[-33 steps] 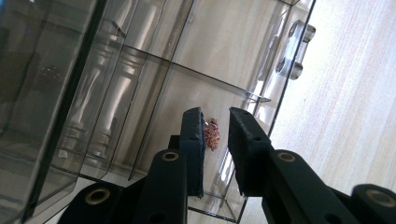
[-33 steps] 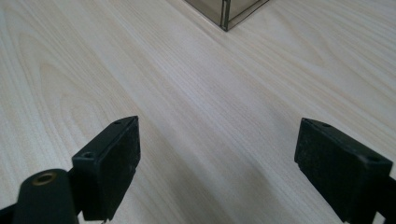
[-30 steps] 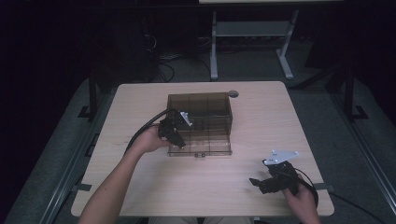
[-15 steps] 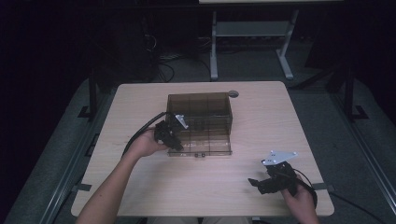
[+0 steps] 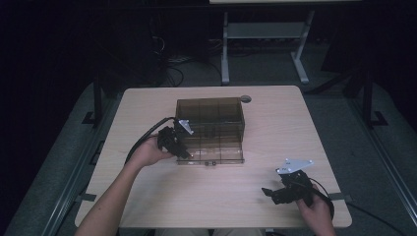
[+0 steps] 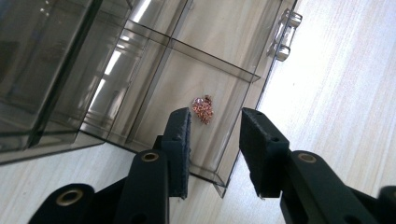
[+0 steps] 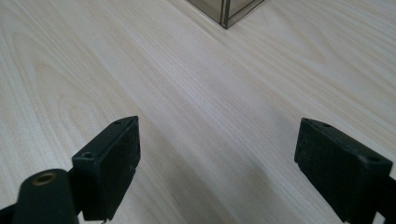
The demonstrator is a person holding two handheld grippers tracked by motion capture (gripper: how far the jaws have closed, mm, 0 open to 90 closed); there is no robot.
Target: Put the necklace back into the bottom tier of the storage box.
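Dark floor surrounds the pale wooden table, where a smoky plastic organizer box lies open near the middle. Held at its front left corner, the left gripper has just been widening its jaws; nothing sits between them, and a small pink cluster of beads rests in the compartment just beyond. Nudging the thin divider could scatter them. At the near right, the right gripper gapes wide and empty over bare wood
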